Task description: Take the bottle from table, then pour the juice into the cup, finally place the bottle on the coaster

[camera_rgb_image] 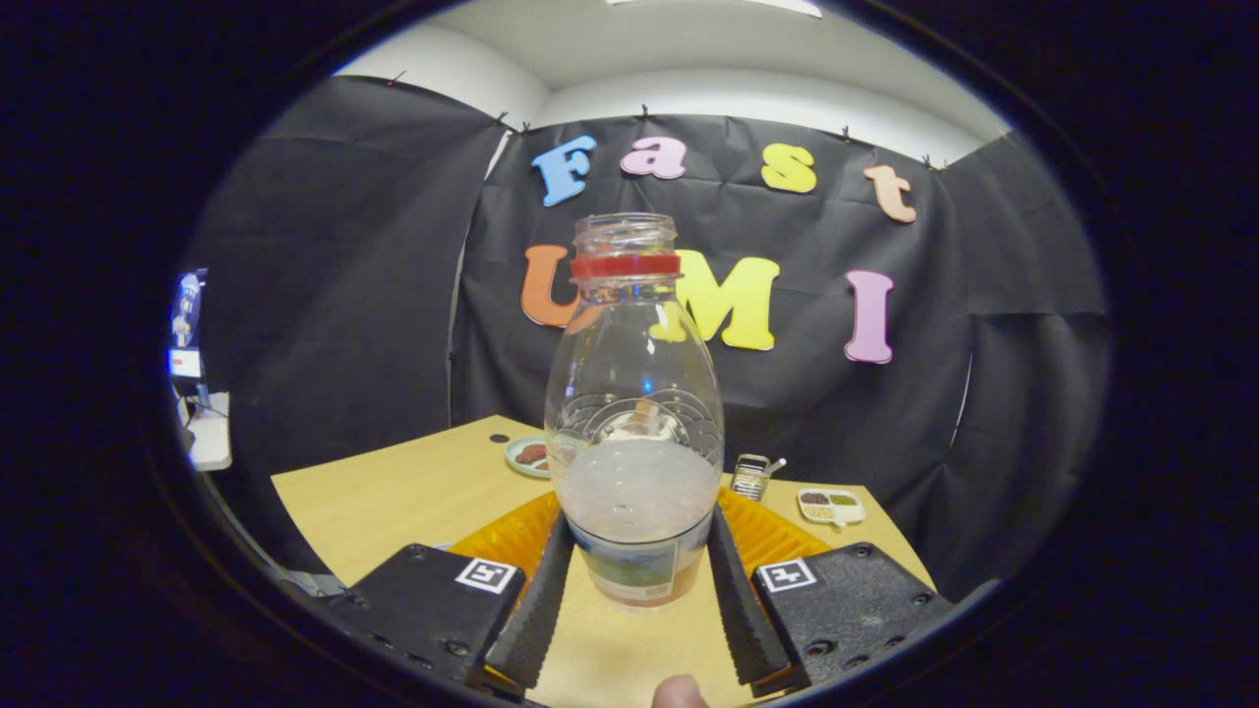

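Gripper view: the bottle (634, 413) stands upright between the two fingers of the hand-held gripper (637, 570), which are clamped on its lower body, one finger pressed to each side of the label band. The bottle is clear plastic with no cap on its open neck, a red ring sits just below the threads, and pale cloudy juice fills roughly its lower third. Its base hangs just above the table (393, 492), or may touch it; the angle does not settle this. An orange ribbed mat or tray (502, 536) lies behind the bottle, largely hidden by the bottle and the fingers, so its shape is hard to make out. Beyond it, a small plate (526, 455) holding something dark is partly covered by the bottle's side. On the other side sits a small metal object (752, 475) too tiny to identify, and near it a shallow divided dish (831, 505) with small coloured portions. A fingertip (679, 692) pokes up between the fingers, cut off.
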A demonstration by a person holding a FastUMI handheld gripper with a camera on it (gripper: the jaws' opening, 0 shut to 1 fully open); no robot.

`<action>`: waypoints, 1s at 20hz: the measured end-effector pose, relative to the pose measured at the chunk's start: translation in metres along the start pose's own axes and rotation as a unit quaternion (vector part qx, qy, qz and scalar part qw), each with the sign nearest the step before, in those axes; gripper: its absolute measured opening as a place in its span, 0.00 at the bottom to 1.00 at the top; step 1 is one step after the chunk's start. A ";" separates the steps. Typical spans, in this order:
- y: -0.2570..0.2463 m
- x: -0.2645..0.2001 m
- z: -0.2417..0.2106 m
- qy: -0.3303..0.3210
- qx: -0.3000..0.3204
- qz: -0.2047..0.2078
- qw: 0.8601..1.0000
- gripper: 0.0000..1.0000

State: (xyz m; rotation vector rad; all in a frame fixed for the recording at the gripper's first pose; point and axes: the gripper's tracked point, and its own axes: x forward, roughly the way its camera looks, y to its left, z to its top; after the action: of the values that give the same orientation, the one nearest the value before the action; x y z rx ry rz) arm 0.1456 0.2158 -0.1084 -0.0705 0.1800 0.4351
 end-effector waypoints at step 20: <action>0.017 0.195 -0.143 0.092 0.041 0.017 0.995 0.77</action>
State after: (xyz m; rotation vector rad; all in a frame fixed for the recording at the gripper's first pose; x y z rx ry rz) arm 0.2898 0.2961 -0.2857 -0.0272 0.3807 0.4543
